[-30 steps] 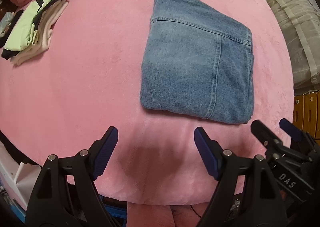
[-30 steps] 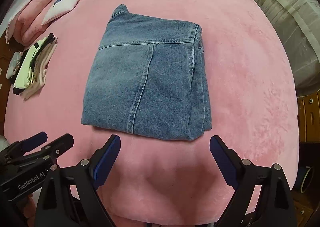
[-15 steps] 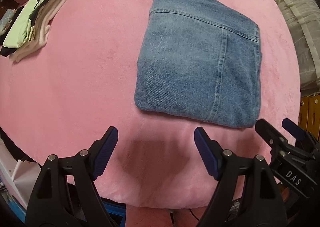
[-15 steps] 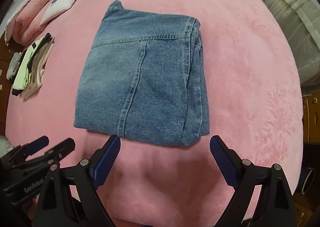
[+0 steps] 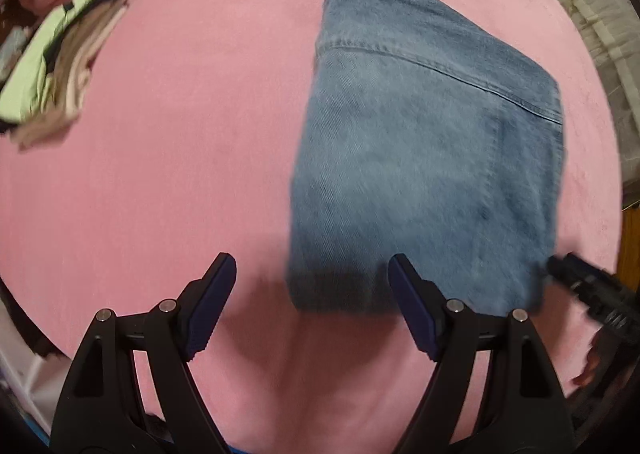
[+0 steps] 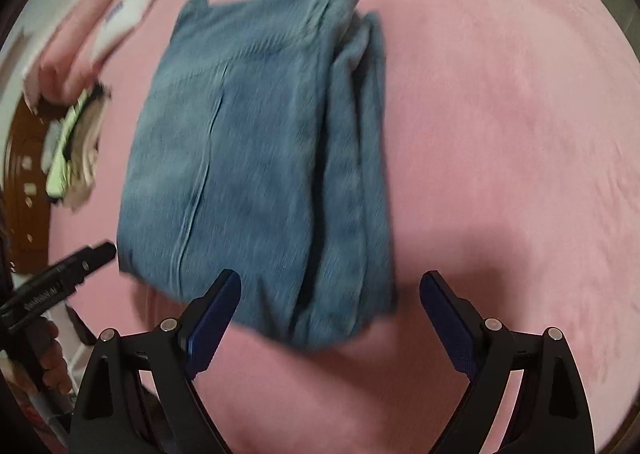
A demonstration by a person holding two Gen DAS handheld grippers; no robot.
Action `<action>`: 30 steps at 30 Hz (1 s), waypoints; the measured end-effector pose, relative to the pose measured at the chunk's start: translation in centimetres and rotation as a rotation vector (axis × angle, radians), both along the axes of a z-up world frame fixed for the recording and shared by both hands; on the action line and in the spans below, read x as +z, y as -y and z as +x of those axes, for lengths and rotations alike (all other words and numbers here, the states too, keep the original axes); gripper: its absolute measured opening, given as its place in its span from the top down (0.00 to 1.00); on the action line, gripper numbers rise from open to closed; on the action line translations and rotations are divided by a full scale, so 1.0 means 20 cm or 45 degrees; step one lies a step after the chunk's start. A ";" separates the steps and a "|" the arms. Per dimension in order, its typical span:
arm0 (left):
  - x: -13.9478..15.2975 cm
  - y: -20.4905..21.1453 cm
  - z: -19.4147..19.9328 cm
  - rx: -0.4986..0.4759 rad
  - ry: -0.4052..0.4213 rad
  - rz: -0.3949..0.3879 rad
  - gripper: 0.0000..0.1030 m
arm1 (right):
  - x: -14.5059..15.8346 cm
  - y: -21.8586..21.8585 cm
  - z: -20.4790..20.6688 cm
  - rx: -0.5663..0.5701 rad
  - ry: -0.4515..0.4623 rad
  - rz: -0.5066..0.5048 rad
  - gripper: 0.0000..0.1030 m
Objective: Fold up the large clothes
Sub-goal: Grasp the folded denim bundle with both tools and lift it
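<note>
Hanging over pink bed [image 5: 160, 174], both grippers spread, empty: left gripper [image 5: 312, 310] at folded jeans' [image 5: 432, 158] near-left corner, right gripper [image 6: 330, 314] straddling near-right corner; long axis runs near-far.

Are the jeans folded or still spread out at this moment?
Folded. The jeans lie as a compact rectangle on the pink blanket, with stacked layer edges showing along one side in the right wrist view.

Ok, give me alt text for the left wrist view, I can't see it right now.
Folded blue jeans lie flat on a pink bed cover, just ahead of the open left claw, which holds nothing. A stack of folded clothes sits at the far left, and the right claw's tip shows at the jeans' near right corner.
</note>
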State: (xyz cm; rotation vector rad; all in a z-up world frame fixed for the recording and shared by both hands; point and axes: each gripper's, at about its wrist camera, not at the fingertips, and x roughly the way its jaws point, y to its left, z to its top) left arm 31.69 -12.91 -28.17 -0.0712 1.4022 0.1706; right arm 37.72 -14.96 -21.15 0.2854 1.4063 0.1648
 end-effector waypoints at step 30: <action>-0.14 -0.06 0.51 0.107 0.224 -0.302 0.70 | -0.05 0.18 0.38 -0.090 0.190 0.425 0.77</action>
